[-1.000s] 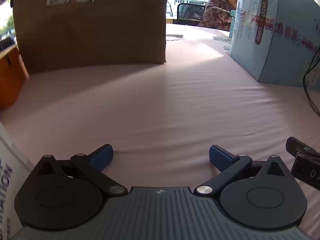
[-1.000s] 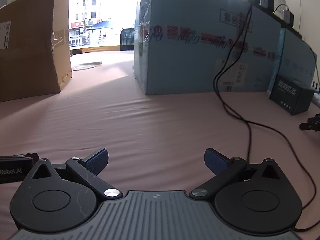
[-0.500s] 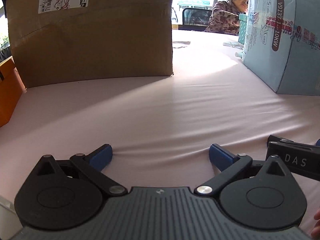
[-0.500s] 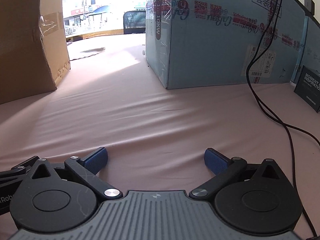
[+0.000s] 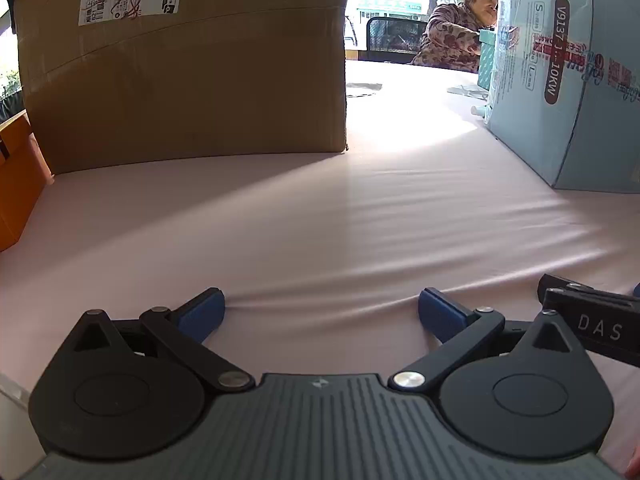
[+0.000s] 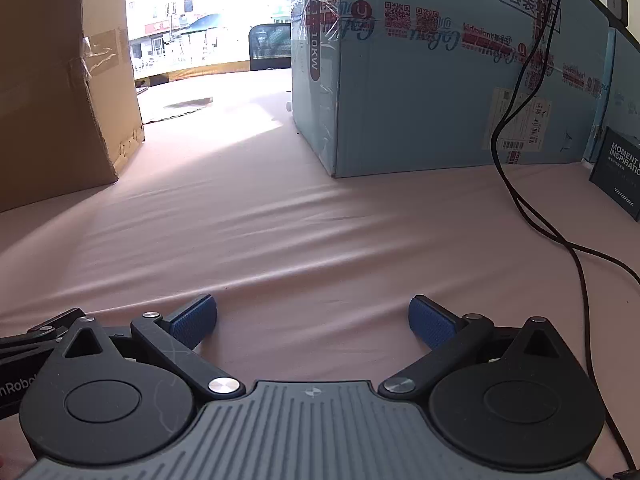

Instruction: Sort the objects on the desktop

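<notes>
My left gripper (image 5: pixel 320 312) hovers low over the pink tablecloth (image 5: pixel 320 220), open, its blue pads wide apart with only cloth between them. My right gripper (image 6: pixel 312 316) is likewise open over the same cloth (image 6: pixel 300 240) and holds nothing. In the left wrist view the other gripper's black body (image 5: pixel 592 324) shows at the right edge. In the right wrist view a black gripper part (image 6: pixel 36 332) shows at the left edge. No small desktop object lies between or in front of either pair of fingers.
A large brown cardboard box (image 5: pixel 184 60) stands at the back left, an orange box (image 5: pixel 16 176) beside it. A pale blue carton (image 6: pixel 440 72) stands at the back right, a black cable (image 6: pixel 532 208) trailing down it across the cloth. A dark booklet (image 6: pixel 620 172) leans at far right. A person (image 5: pixel 460 28) sits behind.
Both grippers have moved forward and lifted their view slightly; the boxes look closer and higher. Both stay open.
</notes>
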A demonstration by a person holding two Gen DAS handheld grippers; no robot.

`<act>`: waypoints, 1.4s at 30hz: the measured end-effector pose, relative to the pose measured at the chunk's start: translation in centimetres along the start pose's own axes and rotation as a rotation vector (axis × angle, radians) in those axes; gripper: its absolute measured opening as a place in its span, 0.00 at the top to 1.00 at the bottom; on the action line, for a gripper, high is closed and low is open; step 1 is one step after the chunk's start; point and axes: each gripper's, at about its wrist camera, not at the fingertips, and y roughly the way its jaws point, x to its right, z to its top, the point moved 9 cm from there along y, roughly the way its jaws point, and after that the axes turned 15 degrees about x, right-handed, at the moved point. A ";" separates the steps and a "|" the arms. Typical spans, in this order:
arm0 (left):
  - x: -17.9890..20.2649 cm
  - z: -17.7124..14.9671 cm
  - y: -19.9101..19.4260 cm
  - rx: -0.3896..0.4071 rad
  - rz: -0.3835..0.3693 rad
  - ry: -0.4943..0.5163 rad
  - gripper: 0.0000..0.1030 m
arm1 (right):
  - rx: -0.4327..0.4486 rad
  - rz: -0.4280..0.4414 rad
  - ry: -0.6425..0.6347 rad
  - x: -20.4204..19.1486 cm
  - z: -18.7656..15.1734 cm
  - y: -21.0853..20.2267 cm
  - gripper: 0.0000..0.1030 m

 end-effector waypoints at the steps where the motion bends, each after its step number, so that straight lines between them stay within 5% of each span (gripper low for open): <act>1: 0.0 0.0 0.0 0.000 0.000 0.000 0.00 | 0.001 0.000 0.000 0.0 0.0 0.0 0.00; 42: 0.0 0.0 -0.3 0.000 0.003 -0.007 0.00 | 0.000 -0.022 -0.009 0.2 -0.4 -0.6 0.00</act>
